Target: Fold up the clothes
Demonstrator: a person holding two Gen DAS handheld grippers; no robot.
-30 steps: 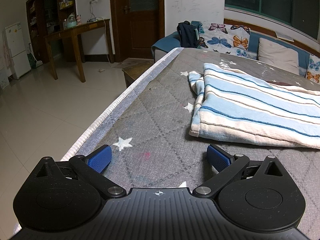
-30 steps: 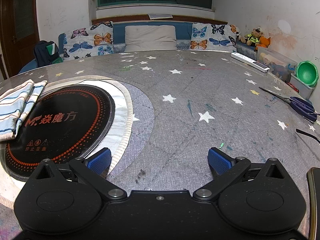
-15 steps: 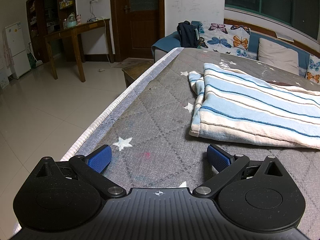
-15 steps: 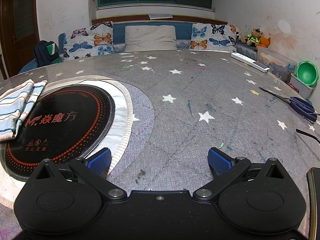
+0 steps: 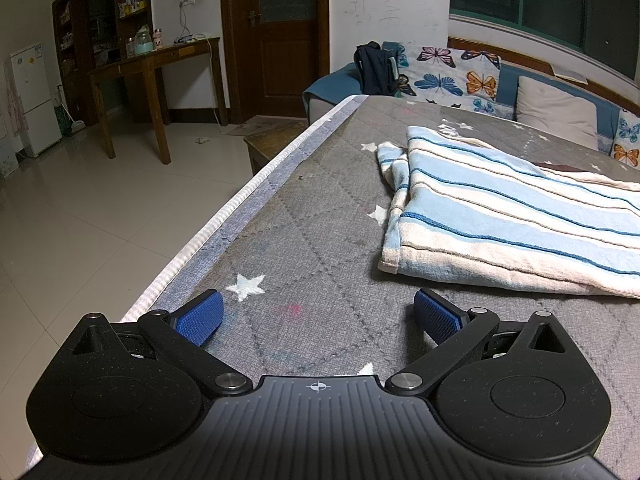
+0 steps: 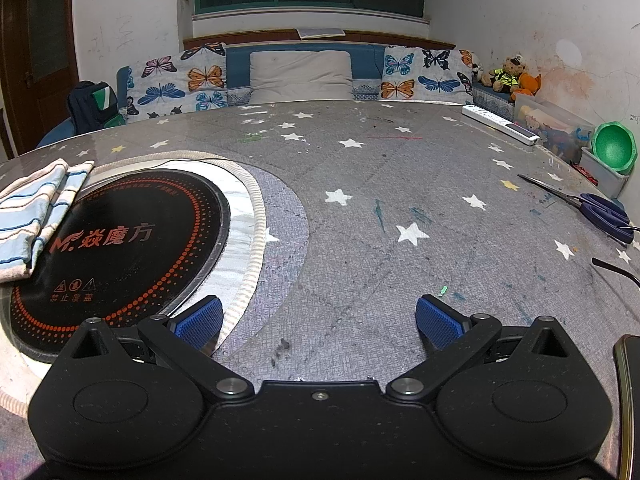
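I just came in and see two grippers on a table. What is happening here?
A person holds two grippers low over a grey star-patterned table. The left gripper and right gripper are both open and empty. The striped cloth lies folded ahead of the left gripper, partly over the black induction cooktop.

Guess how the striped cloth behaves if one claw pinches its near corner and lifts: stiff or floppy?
Probably floppy: the striped cloth lies in soft, sagging folded layers, so the layers would likely droop and fall open. It looks thin and light. The quilted table cover may drag on it if pushed, bunching it.
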